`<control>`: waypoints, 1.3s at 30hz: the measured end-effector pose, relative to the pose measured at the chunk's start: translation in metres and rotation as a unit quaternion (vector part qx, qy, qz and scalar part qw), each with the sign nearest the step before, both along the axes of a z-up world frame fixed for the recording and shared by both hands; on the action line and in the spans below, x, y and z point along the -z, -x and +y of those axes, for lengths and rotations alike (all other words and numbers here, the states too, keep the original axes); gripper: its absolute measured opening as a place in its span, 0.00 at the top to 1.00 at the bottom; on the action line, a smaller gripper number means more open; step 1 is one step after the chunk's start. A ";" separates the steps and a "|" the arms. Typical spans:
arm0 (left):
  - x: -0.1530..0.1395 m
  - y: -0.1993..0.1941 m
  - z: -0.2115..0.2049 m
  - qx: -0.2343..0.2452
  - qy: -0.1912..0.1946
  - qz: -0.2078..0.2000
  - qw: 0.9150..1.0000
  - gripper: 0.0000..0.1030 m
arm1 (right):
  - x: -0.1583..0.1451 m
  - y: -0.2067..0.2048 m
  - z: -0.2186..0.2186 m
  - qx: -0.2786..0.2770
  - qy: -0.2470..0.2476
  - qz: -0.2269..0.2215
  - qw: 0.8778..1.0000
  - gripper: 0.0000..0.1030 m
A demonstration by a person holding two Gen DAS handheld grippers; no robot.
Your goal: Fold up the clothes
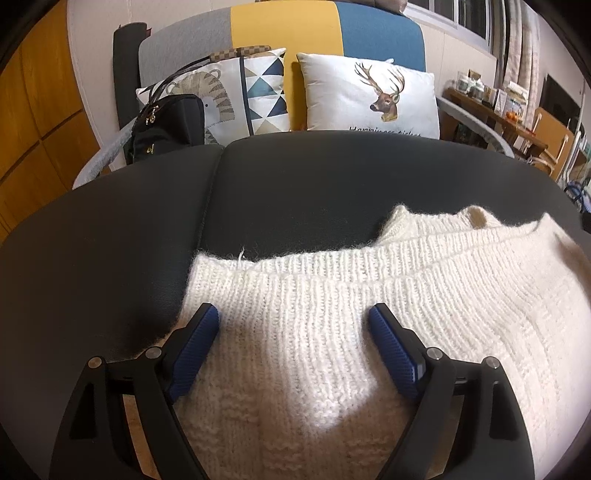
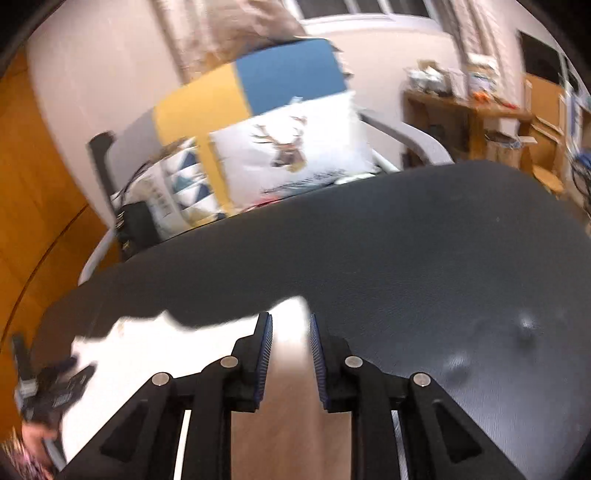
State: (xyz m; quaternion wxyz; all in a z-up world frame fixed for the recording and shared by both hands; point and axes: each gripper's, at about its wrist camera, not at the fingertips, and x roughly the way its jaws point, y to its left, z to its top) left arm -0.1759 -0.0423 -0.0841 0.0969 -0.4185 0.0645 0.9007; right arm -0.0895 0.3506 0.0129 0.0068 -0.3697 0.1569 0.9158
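Note:
A cream knit sweater (image 1: 388, 288) lies on the dark table (image 1: 295, 177), spread toward the right, with a ribbed edge facing away from me. My left gripper (image 1: 293, 310) hovers over its left part, blue pads wide apart and nothing between them. The right wrist view is blurred by motion. In it, my right gripper (image 2: 290, 319) has its fingers close together with a strip of the sweater (image 2: 155, 354) pinched between them at the fabric's right end. The left gripper (image 2: 55, 391) and a hand show at the lower left of that view.
Behind the table stands a grey, yellow and blue sofa (image 1: 284, 33) with a deer pillow (image 1: 369, 96), a patterned pillow (image 1: 251, 96) and a black bag (image 1: 166, 125). A cluttered wooden shelf (image 1: 498, 114) is at the right and orange cabinet doors (image 1: 33, 129) at the left.

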 end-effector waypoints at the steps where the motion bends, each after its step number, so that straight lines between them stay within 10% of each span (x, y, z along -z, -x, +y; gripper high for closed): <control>1: -0.004 -0.002 0.000 -0.005 -0.001 0.001 1.000 0.16 | 0.003 -0.004 -0.008 -0.013 -0.011 -0.005 1.000 0.80; 15: -0.021 -0.067 -0.003 -0.065 0.014 0.026 0.997 0.16 | 0.043 -0.008 -0.046 -0.044 -0.124 -0.036 0.991 0.78; 27: -0.004 -0.059 -0.015 -0.071 -0.016 0.014 0.997 0.12 | 0.045 -0.009 -0.042 -0.048 -0.103 -0.042 0.993 0.78; 32: -0.004 -0.060 -0.015 -0.070 -0.017 0.018 0.997 0.12 | 0.011 -0.033 -0.046 -0.037 -0.022 -0.009 0.999 0.78; 39: -0.003 -0.059 -0.017 -0.069 -0.022 0.017 0.997 0.12 | 0.024 -0.051 -0.097 -0.128 -0.097 -0.017 0.987 0.79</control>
